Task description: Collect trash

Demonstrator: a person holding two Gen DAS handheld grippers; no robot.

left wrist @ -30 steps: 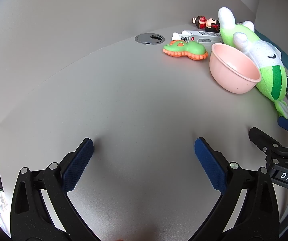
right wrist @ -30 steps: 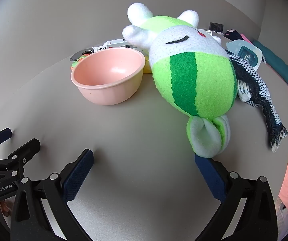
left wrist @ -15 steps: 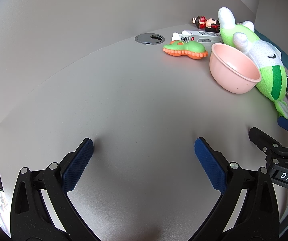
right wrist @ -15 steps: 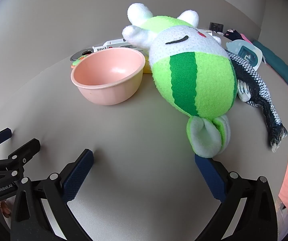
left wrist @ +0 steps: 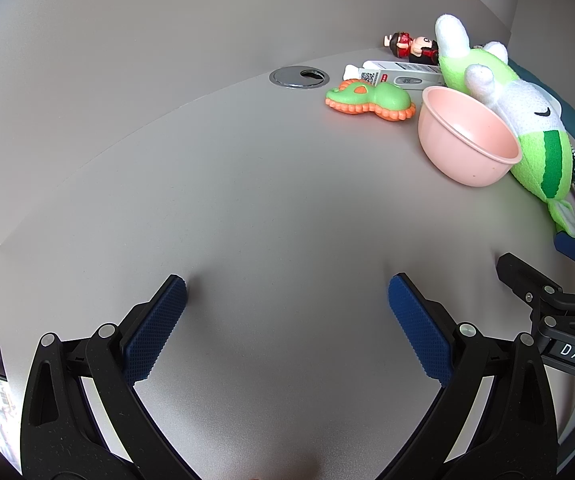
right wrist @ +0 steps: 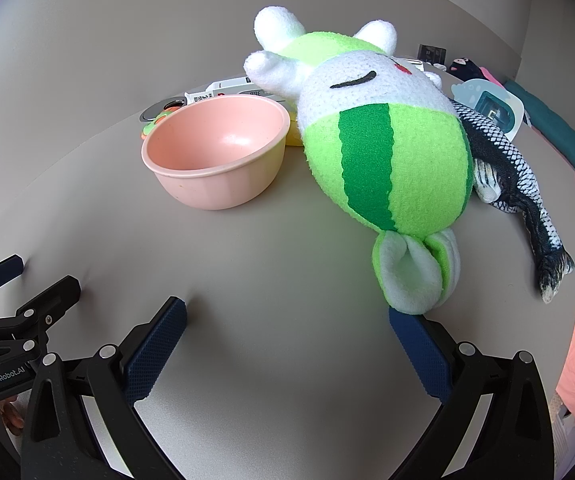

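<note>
- Left gripper (left wrist: 287, 312): jaws spread wide over bare grey table (left wrist: 247, 208), nothing held, pads resting low near the surface.
- Right gripper (right wrist: 287, 316): jaws spread wide, nothing held; right pad just beside, possibly touching, the tail fin of the green plush toy (right wrist: 383, 160).
- Trash candidate, by judgement: white thermometer box (left wrist: 401, 76) at the far edge of the table, behind the pink bowl (left wrist: 467, 140) and beside the green-and-orange rubber toy (left wrist: 367, 98). No crumpled paper or wrapper visible; exact trash item cannot be confirmed.
- Handling estimate for the box: light, thin cardboard, stiff along its length, crushable under hard squeeze. Grip across the short width near mid-length, moderate closing force.
- Pink bowl: rigid, smooth plastic, likely the receptacle; empty at present. Grip on the rim wall only; slip likely on the rounded side.
- Plush toy: soft, bulky, compressible; lies against the bowl and partly over the black-and-white fish toy (right wrist: 507, 168). Risk of snagging during any reach past it.
- Small red figurine (left wrist: 411, 46) near the box: topple risk on approach.
</note>
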